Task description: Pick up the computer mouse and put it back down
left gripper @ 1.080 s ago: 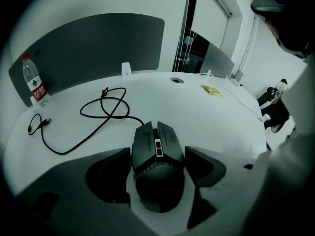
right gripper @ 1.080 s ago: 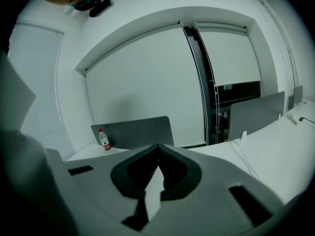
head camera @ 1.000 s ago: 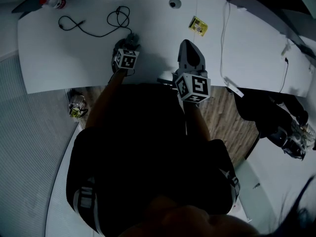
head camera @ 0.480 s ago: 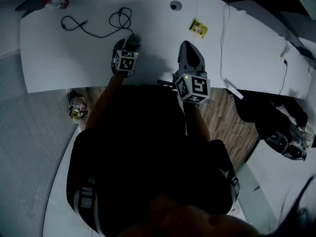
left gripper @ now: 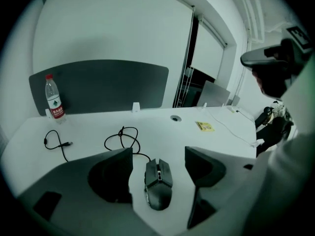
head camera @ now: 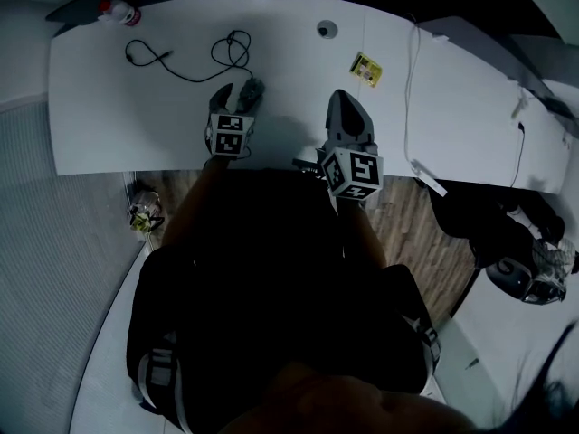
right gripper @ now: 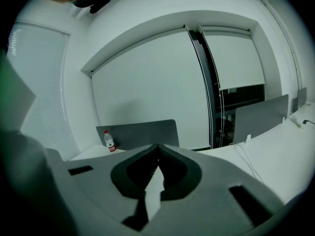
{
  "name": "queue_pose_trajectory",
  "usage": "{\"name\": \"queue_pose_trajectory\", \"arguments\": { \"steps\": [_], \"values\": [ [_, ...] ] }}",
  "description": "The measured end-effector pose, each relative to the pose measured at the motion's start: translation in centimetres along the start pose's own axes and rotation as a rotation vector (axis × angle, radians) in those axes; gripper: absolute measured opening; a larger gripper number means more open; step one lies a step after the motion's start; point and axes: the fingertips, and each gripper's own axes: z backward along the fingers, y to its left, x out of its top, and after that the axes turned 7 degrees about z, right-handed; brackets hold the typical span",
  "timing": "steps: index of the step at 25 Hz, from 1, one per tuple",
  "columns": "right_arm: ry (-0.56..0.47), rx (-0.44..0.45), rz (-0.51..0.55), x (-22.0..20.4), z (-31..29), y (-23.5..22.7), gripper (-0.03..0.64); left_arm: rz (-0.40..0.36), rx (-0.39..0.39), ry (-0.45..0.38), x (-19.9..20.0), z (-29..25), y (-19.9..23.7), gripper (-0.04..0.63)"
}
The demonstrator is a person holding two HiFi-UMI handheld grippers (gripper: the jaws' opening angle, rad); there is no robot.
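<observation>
Fingers of the left gripper stood released, flanking the dark grey wired computer mouse at 12 o'clock, likely for pickup; the right gripper was clenched, empty.

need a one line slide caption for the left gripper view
Open left hand-held gripper, a wired computer mouse lying between its jaws on a white desk, water bottle far left.
</observation>
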Motion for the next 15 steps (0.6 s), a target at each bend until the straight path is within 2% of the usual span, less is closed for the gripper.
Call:
{"name": "queue_pose_trajectory", "arguments": {
  "steps": [11, 15],
  "values": [
    [-0.026, 0.009, 0.007, 0.7, 0.4, 1.6, 0.000, -0.018, -0.034, -0.301, 8.7, 9.2, -1.6, 0.312],
    [-0.031, 0.007, 0.012, 1.0, 0.7, 1.8, 0.000, -0.042, -0.020, -0.450, 12.3, 13.0, -1.9, 0.283]
  ]
}}
